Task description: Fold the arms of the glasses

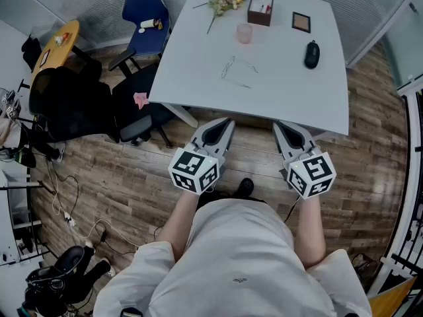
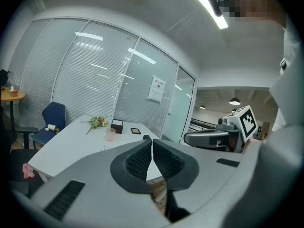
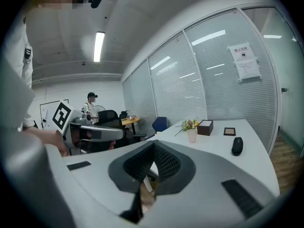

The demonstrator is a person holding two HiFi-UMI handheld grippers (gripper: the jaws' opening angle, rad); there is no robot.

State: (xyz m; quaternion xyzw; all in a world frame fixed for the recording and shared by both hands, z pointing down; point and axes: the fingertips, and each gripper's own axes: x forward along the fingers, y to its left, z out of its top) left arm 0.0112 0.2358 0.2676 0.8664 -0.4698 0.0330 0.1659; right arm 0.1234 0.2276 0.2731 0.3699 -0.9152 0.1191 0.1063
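Left gripper view shows the left gripper [image 2: 152,142] with jaws pressed together on nothing; in the right gripper view the right gripper [image 3: 153,145] is likewise closed and empty. Both hang just short of the white table's [image 1: 192,84] near edge. The glasses [image 1: 234,68] lie mid-table, well apart from both, with a pink cup [image 1: 244,33] beyond.

The floor [image 1: 119,177] is brown wood. A big white table [image 1: 284,98] stands on the far side. A blue chair [image 1: 142,8] is at its left, with a black chair [image 1: 66,104] nearer. A small round yellow table [image 1: 61,41] sits far left. Glass walls with blinds [image 2: 90,75] go around the room. A long light [image 3: 99,45] shines on the ceiling.
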